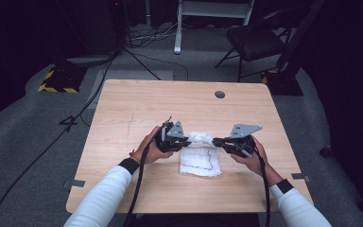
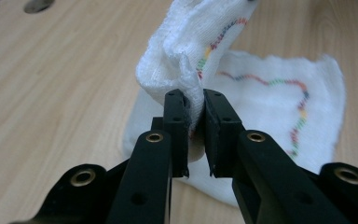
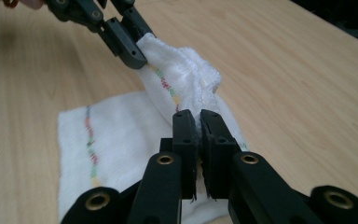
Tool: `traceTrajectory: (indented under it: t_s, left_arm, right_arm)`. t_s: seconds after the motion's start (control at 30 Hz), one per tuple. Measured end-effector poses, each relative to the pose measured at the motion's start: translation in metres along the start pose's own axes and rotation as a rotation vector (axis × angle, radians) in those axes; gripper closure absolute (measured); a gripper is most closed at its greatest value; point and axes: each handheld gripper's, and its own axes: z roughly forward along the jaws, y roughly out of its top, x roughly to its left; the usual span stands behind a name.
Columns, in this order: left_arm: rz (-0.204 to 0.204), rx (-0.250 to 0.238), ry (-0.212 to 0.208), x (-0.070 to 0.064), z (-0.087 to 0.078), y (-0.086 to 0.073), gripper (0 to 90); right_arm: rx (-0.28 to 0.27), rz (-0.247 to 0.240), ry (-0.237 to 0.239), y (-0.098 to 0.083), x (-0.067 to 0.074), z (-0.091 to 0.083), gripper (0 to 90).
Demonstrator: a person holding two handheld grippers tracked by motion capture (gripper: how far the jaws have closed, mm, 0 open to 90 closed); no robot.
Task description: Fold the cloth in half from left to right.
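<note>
Fingers over pale wooden table; grey carpet, dark room

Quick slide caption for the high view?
Both grippers, left and right, pinch the far edge of a white cloth on the wooden table.

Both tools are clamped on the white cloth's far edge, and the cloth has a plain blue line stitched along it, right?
Not quite. The line on the cloth is multicoloured stitching, red, green, yellow and blue, not plain blue; the left gripper view shows it clearly. The rest holds: the left tool and the right tool are both clamped on its far edge.
</note>
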Motion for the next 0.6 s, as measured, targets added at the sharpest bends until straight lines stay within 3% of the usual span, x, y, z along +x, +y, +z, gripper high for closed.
traceTrajectory:
  t_s: [0.17, 0.37, 0.6]
  left_arm:
    - [0.046, 0.042, -0.022, -0.018, -0.002, -0.010, 78.7]
    - [0.057, 0.085, -0.050, -0.036, -0.002, -0.024, 77.7]
    - [0.031, 0.114, -0.071, -0.042, -0.002, -0.034, 75.0]
  right_arm:
    - [0.030, -0.007, 0.042, -0.012, 0.015, -0.004, 85.1]
    - [0.075, -0.016, 0.083, -0.026, 0.030, -0.002, 84.7]
    - [0.126, -0.037, 0.088, -0.039, 0.043, -0.005, 82.0]
